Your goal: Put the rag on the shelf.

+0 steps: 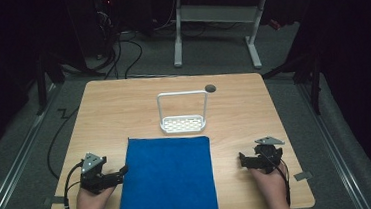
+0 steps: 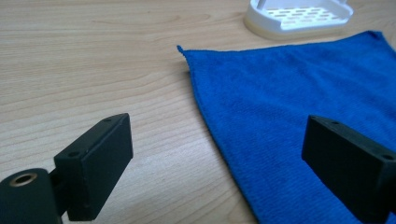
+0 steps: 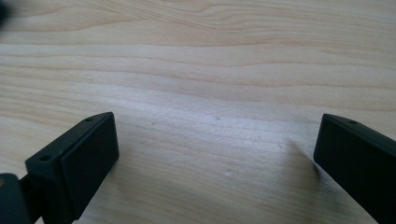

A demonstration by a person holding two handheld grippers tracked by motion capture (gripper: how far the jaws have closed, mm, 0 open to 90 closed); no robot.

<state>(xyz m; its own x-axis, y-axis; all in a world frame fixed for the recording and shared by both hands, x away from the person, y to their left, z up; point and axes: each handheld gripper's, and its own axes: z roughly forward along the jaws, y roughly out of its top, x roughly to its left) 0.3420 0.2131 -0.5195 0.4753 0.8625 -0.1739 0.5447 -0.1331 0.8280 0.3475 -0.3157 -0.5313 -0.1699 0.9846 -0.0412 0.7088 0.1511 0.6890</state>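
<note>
Work in hand: a flat blue microfibre cloth (image 1: 167, 181) lies spread on the light wooden table (image 1: 244, 110), with 1 gripper parked on each side of it; I judge this to be the starting stance for folding or lifting the cloth, nothing yet begun.

Cloth position: it sits at the near middle of the table, its near edge reaching the table's front edge and its far edge just short of a white slotted plastic tray with a tall wire handle (image 1: 183, 123). Lying flat with its corners exposed, it gives both grippers free edges to take.

Left gripper (image 1: 123, 170): held low beside the cloth's left edge, its tips almost at the hem. In the left gripper view its 2 black jaws stand wide apart with nothing between them, and the cloth's left edge runs through the gap ahead, so the hem is already lined up for a pinch.

Right gripper (image 1: 241, 159): held low at the right, apart from the cloth's right edge with bare wood between. In the right gripper view its jaws also stand wide apart over bare table, gripping nothing.

Tray: placed beyond the cloth, out of the way of both hands, probably so the cloth can be worked freely.

Next move, as I judge it: each gripper needs to close in on its own side of the cloth.
</note>
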